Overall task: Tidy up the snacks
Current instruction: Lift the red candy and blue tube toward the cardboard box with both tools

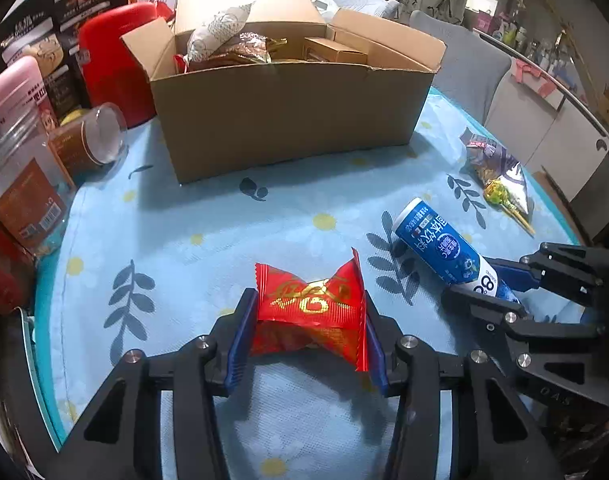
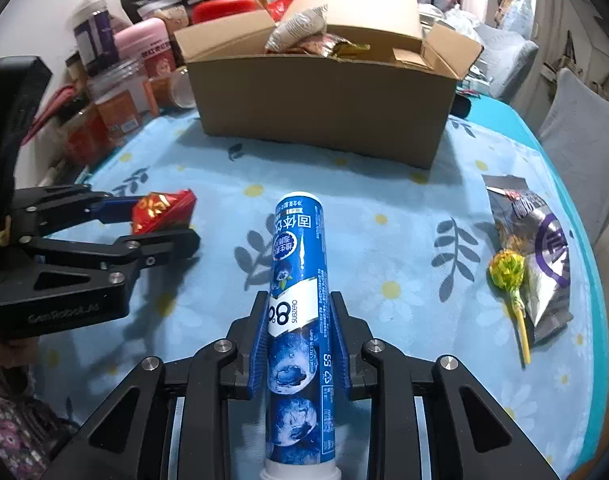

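My left gripper (image 1: 309, 334) is shut on a red snack packet (image 1: 310, 310) with gold print, squeezed between the blue pads just above the blue floral tablecloth. My right gripper (image 2: 299, 344) is shut on a blue tube (image 2: 298, 280) with white cap end toward me; it lies along the fingers. In the left wrist view the blue tube (image 1: 444, 248) and right gripper (image 1: 492, 284) sit to the right. In the right wrist view the red packet (image 2: 164, 210) and left gripper (image 2: 152, 220) sit to the left. An open cardboard box (image 1: 284, 120) holding several snacks stands behind.
Jars and canisters (image 1: 24, 184) and a red container (image 1: 112, 60) crowd the left edge. A purple-silver snack bag (image 2: 536, 248) and a yellow lollipop (image 2: 508, 276) lie at the right near the table edge (image 2: 596, 280). Grey chairs (image 1: 464, 64) stand beyond.
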The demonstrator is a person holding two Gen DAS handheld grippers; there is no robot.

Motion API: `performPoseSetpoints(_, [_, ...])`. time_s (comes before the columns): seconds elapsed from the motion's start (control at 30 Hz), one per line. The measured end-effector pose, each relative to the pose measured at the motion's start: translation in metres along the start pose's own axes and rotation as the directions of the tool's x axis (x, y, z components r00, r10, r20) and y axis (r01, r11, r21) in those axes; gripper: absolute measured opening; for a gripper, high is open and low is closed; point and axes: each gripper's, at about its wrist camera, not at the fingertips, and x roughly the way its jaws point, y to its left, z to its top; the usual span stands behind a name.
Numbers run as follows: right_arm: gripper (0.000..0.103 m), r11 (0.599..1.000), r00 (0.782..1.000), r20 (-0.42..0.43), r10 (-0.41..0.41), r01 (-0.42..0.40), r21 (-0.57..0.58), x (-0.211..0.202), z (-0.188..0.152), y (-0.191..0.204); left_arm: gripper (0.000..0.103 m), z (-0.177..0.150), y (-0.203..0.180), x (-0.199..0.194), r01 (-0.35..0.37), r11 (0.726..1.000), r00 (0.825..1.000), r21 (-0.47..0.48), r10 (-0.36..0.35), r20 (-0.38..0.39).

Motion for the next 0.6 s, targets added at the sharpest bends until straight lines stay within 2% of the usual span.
performPoseSetpoints(0.4, [0.028,0.999,0.998,0.055,0.042,-0.041,-0.013,-0.022,0.009,0.007,0.048,0.016,-0.004,-0.016,0.013,1.000,0.999,0.019,-0.014,0.045])
performPoseSetpoints(0.6, [0.028,0.998,0.994,0.095,0.053,-0.050,-0.025,-0.038,0.023,0.008,0.048,0.031,-0.006,-0.033,0.003,0.999,0.994,0.039,-0.007,0.109])
